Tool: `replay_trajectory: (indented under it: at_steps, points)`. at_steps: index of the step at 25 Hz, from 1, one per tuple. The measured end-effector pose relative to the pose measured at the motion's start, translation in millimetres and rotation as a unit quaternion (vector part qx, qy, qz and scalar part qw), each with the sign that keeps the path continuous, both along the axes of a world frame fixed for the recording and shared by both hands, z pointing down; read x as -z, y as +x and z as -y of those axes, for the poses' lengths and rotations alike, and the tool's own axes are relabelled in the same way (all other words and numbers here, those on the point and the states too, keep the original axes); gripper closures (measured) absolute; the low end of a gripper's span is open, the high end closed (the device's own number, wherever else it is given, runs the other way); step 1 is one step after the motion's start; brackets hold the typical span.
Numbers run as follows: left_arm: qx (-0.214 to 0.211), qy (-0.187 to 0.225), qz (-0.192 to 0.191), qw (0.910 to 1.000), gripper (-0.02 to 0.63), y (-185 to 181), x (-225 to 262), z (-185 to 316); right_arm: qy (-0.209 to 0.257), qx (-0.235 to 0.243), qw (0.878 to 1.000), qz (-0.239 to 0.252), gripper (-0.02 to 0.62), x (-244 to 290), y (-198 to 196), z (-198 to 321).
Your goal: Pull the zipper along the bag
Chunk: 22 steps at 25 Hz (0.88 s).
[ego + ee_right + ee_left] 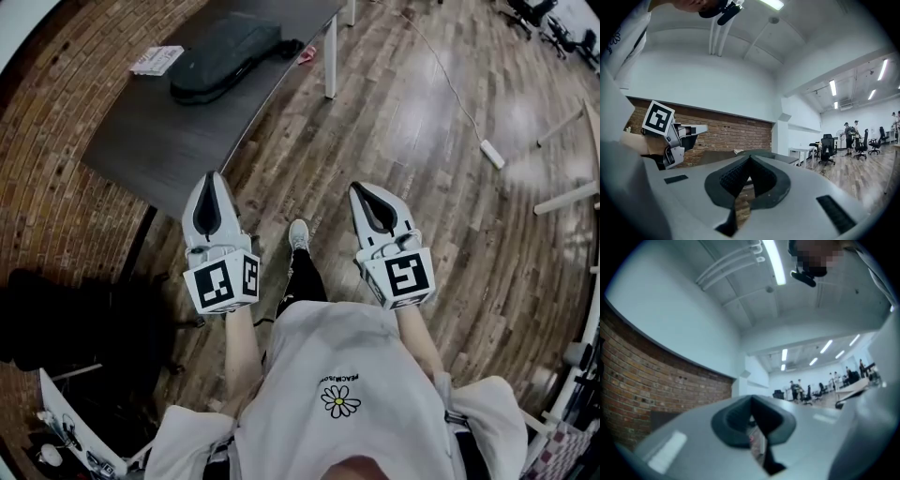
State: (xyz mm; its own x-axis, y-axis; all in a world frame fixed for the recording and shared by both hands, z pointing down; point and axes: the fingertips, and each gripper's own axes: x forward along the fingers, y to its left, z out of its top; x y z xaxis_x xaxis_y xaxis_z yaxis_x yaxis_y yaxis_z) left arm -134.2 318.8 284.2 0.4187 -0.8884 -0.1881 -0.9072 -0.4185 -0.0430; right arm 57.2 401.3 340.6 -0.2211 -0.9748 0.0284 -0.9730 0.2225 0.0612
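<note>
Head view: left gripper and right gripper closed, empty, well apart from the bag on the table; judged soft, light, best gripped at its zipper pull.

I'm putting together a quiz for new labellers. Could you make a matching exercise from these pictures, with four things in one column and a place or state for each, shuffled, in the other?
Things:
1. bag
2. power strip
3. left gripper
4. paper packet

Places or states:
a. on the wooden floor, at the end of a white cable
b. held in the air, jaws shut, nothing between them
c. black, lying across the dark table
d. white, flat on the table, left of the black thing

Pairs: 1-c, 2-a, 3-b, 4-d
</note>
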Motion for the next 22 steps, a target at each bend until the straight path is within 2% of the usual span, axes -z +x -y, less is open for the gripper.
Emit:
replay_trajectory:
  at_steps: [14, 18, 22]
  points:
    - [-0.031, -0.017, -0.005, 0.9994, 0.607, -3.0, 3.6, 243.8, -0.009, 0.002, 1.0, -0.024, 0.594, 28.3, -19.1, 277.0]
    - [-0.028, -0.027, -0.005, 0.9992, 0.607, -9.7, -1.8, 300.7, -0.025, 0.007, 1.0, -0.016, 0.594, 25.0, -28.2, 335.0]
    - [-0.023, -0.044, 0.001, 0.9988, 0.607, -0.9, -13.0, 332.1, -0.035, 0.021, 0.999, -0.024, 0.594, 18.7, -24.3, 372.1]
